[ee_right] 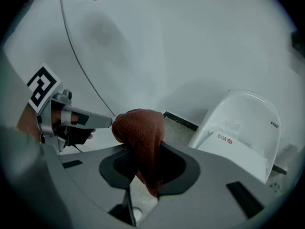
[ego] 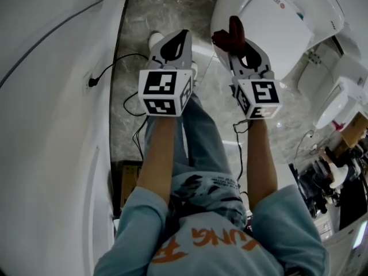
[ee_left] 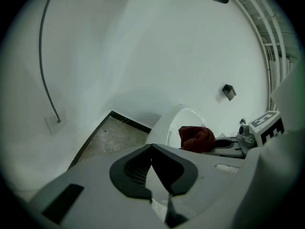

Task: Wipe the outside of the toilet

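Right gripper [ee_right: 145, 151] pinches only a fold of red cloth [ee_right: 139, 128] — rubbing the toilet [ee_right: 240, 128] could tug it free — left gripper [ee_left: 151, 149] closed, empty.

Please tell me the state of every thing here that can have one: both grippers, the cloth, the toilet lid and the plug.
left gripper: jaws shut, nothing between them
right gripper: jaws shut on the red cloth
red cloth: bunched up, hanging from the right gripper, not touching the toilet
toilet lid: closed
black plug: appears pushed into the wall socket
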A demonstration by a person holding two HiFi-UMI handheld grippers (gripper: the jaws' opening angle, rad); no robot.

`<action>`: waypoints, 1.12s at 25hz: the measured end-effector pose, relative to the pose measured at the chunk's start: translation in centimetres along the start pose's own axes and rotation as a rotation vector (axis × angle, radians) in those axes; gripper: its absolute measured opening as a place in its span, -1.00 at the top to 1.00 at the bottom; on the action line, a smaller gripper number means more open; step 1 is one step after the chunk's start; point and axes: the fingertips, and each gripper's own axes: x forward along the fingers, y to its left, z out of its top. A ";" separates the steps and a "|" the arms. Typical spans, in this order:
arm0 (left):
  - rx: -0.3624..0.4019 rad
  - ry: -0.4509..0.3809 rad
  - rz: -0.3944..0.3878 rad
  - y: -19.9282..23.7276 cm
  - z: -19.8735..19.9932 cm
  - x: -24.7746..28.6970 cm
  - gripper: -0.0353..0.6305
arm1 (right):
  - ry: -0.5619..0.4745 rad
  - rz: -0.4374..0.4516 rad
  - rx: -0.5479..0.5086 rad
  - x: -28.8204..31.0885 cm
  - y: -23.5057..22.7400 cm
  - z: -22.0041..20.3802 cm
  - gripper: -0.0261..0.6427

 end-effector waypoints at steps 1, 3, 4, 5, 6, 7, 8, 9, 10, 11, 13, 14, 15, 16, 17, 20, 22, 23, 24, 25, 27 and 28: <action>0.001 0.008 -0.002 0.3 -0.2 0.4 0.91 | 0.026 -0.003 -0.038 0.7 -0.1 -0.1 0.63; 0.002 0.024 -0.006 0.8 -0.4 1.1 0.91 | 0.081 -0.011 -0.119 1.9 -0.3 -0.1 0.63; 0.002 0.032 -0.008 1.1 -0.6 1.4 0.91 | 0.103 -0.013 -0.159 2.4 -0.3 0.0 0.63; 0.002 0.039 -0.010 1.3 -0.8 1.7 0.91 | 0.116 -0.014 -0.199 3.0 -0.4 0.1 0.63; 0.003 0.047 -0.012 1.6 -0.9 2.0 0.91 | 0.121 -0.013 -0.238 3.7 -0.5 0.2 0.63; 0.003 0.054 -0.013 1.9 -1.1 2.4 0.91 | 0.121 -0.011 -0.276 4.4 -0.7 0.3 0.63; 0.003 0.060 -0.015 2.2 -1.2 2.7 0.91 | 0.124 -0.011 -0.311 5.1 -0.9 0.5 0.63; 0.002 0.067 -0.017 2.5 -1.2 2.9 0.91 | 0.131 -0.012 -0.340 5.7 -1.1 0.5 0.63; 0.001 0.073 -0.019 2.8 -1.3 3.2 0.91 | 0.142 -0.014 -0.365 6.3 -1.3 0.5 0.63; 0.001 0.078 -0.021 3.0 -1.4 3.5 0.91 | 0.153 -0.015 -0.388 6.9 -1.6 0.5 0.63; 0.004 0.091 -0.025 3.6 -1.4 4.1 0.91 | 0.173 -0.019 -0.433 8.1 -2.0 0.5 0.63; 0.006 0.097 -0.028 3.8 -1.4 4.4 0.91 | 0.182 -0.023 -0.455 8.6 -2.2 0.5 0.63; 0.009 0.103 -0.032 4.1 -1.4 4.8 0.91 | 0.191 -0.027 -0.475 9.1 -2.5 0.5 0.63; 0.011 0.109 -0.037 4.3 -1.4 5.1 0.91 | 0.200 -0.031 -0.495 9.6 -2.7 0.4 0.63; 0.013 0.115 -0.041 4.4 -1.4 5.5 0.91 | 0.210 -0.033 -0.516 10.1 -3.0 0.5 0.63; 0.019 0.137 -0.050 4.9 -1.5 6.8 0.91 | 0.238 -0.039 -0.577 11.7 -3.7 0.4 0.63; 0.022 0.152 -0.053 5.2 -1.6 7.4 0.91 | 0.250 -0.034 -0.609 12.7 -4.1 0.3 0.63; 0.021 0.158 -0.056 5.3 -1.6 7.6 0.91 | 0.259 -0.029 -0.625 13.2 -4.2 0.2 0.63; 0.021 0.165 -0.059 5.4 -1.6 7.8 0.91 | 0.270 -0.023 -0.645 13.7 -4.3 0.0 0.63; 0.021 0.171 -0.062 5.6 -1.7 8.0 0.91 | 0.283 -0.017 -0.667 14.3 -4.4 -0.2 0.63; 0.020 0.177 -0.068 5.9 -2.0 8.4 0.91 | 0.311 -0.003 -0.712 15.4 -4.6 -0.7 0.63; 0.020 0.183 -0.071 6.1 -2.1 8.7 0.91 | 0.327 0.003 -0.731 15.9 -4.9 -1.0 0.63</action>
